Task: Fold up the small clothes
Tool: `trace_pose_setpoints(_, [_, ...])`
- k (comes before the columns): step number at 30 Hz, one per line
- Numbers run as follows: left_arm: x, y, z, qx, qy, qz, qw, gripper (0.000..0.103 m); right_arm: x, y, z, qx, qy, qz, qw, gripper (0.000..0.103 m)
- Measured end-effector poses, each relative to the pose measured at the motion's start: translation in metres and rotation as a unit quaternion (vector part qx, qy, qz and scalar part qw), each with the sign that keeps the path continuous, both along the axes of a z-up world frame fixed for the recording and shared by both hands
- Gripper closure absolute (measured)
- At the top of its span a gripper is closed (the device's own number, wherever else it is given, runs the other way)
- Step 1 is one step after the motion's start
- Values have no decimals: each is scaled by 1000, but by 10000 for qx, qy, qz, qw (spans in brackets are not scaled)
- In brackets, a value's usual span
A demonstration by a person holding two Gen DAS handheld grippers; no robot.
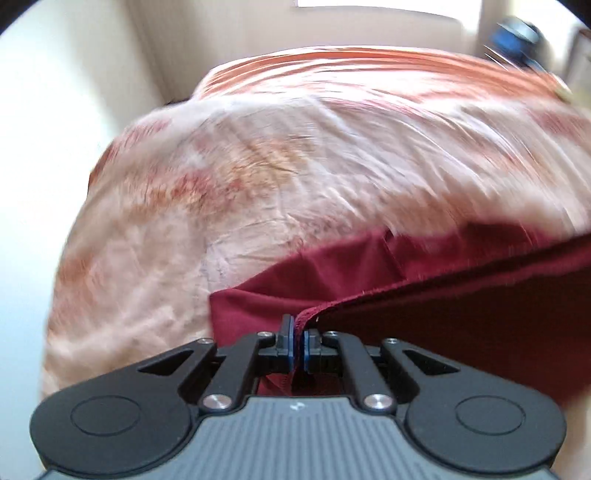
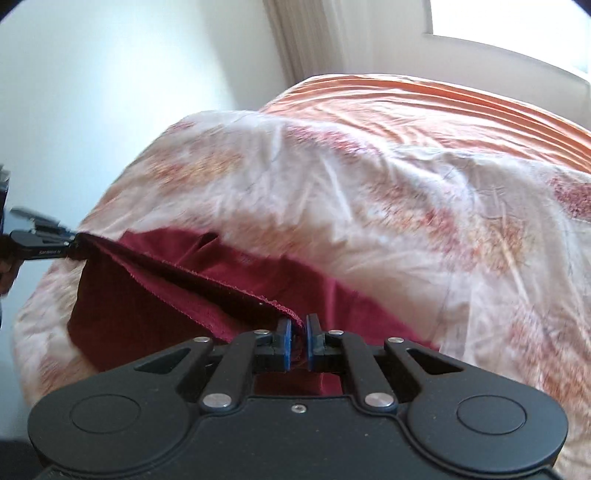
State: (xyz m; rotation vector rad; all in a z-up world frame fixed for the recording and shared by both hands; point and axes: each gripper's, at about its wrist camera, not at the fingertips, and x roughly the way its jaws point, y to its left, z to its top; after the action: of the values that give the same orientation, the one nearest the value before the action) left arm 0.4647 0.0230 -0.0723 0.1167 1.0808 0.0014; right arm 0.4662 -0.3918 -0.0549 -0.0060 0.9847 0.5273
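Observation:
A dark red garment (image 1: 424,306) hangs stretched between my two grippers above the bed. My left gripper (image 1: 298,338) is shut on one corner of its hemmed edge. My right gripper (image 2: 298,334) is shut on the other corner of the same edge. In the right wrist view the garment (image 2: 155,295) spans leftward to the left gripper (image 2: 72,245), and its lower part drapes onto the bed. The left wrist view is motion-blurred.
The bed (image 2: 406,192) has a crumpled white cover with orange-red patches and an orange sheet (image 2: 461,99) at the far end. A white wall (image 2: 129,66), a curtain (image 2: 306,37) and a bright window (image 2: 517,22) lie beyond. A blurred blue object (image 1: 517,37) shows far right.

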Motion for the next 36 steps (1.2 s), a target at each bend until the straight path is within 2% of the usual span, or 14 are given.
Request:
trace_pose_setpoints(7, [39,2,-31,-87,-33,557,9984,99,36,10,-38,-323,-75,-542,9980,96])
trace_pose_setpoints(10, [52,2,-45,-87,130,722,9973,89,49,12,-53,-374,-3,-704,9968,95])
trace_pose_setpoints(11, [55,2,-49,-64,191,800,9966,75,54,13,-59,-377,37,-740,9965,93])
trace_pose_setpoints(12, [57,3,-53,-31,225,881,9959,52,58,14,-64,-398,80,-781,9961,92])
trace_pose_setpoints(14, [59,5,-55,18,197,999,9948,27,63,16,-70,-505,103,-837,9952,91])
trace_pose_setpoints(16, [58,9,-53,-20,141,1067,9942,25,67,16,-75,-601,94,-950,9936,88])
trace_pose_setpoints(19, [56,18,-50,-139,48,1271,9918,12,71,9,-76,-688,40,-1293,9892,78])
trace_pose_setpoints(20, [54,21,-48,-166,-42,1335,9909,10,71,8,-75,-746,-41,-1400,9873,68])
trace_pose_setpoints(22, [48,24,-45,-238,-252,1359,9901,3,67,8,-71,-814,-265,-1491,9851,38])
trace_pose_setpoints(23, [45,24,-45,-262,-356,1330,9901,1,61,10,-69,-826,-409,-1520,9841,21])
trace_pose_setpoints(27, [36,21,-61,-223,-499,1052,9930,0,33,29,-72,-756,-776,-1199,9869,2])
trace_pose_setpoints(30, [35,19,-89,60,-536,1060,9929,0,14,53,-92,-1189,-1058,-1008,9821,1])
trace_pose_setpoints(32, [37,21,-106,236,-663,1107,9914,0,6,66,-111,-1684,-1318,-1061,9711,1])
trace_pose_setpoints(36, [43,22,-122,362,-991,1275,9862,0,12,66,-145,-2317,-1459,-1871,9434,1])
